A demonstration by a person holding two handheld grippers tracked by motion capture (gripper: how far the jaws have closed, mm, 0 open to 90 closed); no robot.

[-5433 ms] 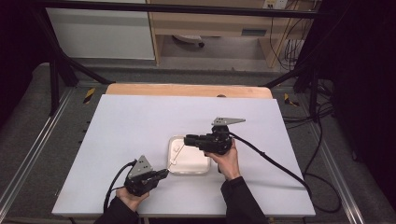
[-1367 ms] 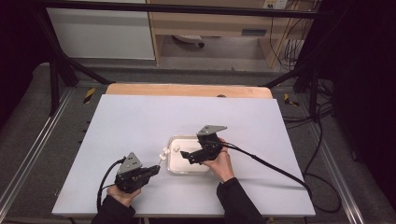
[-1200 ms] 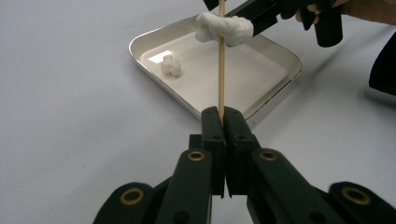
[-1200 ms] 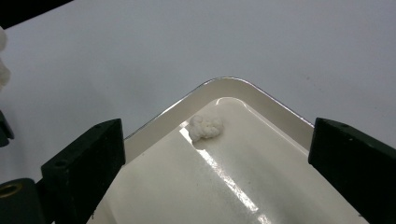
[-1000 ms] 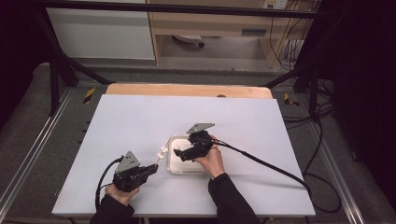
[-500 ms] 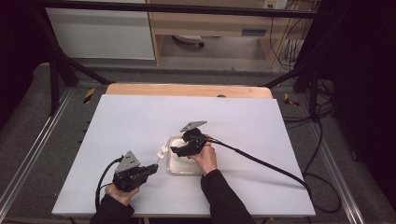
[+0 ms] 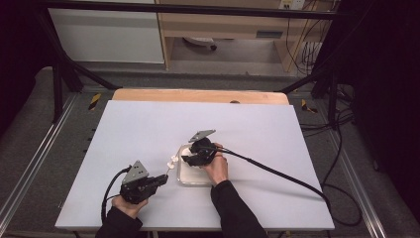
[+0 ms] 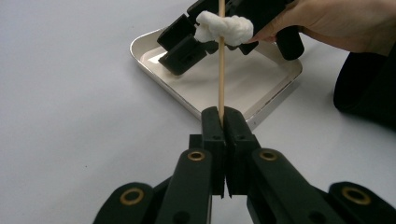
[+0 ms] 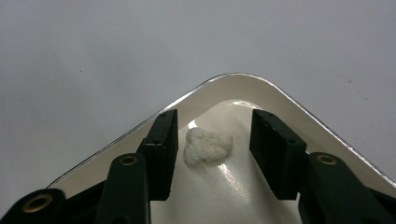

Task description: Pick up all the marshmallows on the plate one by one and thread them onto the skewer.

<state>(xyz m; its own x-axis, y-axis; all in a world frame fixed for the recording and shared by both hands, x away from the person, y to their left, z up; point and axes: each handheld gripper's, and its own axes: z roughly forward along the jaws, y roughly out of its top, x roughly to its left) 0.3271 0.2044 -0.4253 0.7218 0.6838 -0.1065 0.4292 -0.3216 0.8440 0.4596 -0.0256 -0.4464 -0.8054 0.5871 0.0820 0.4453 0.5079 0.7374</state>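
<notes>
My left gripper is shut on a thin wooden skewer near the table's front edge. A white fluffy lump is threaded on the skewer, just left of the shallow white tray. My right gripper is lowered into the tray's left far corner. It is open, and a second white lump lies on the tray floor between its fingers, touching neither.
The tray sits in the front middle of a large white table. A wooden strip runs along the far edge. The right gripper's cable trails to the right across the table.
My right gripper has moved left across the tray and down to its left corner. My left gripper shifted slightly left early on, then held still with the skewer.
</notes>
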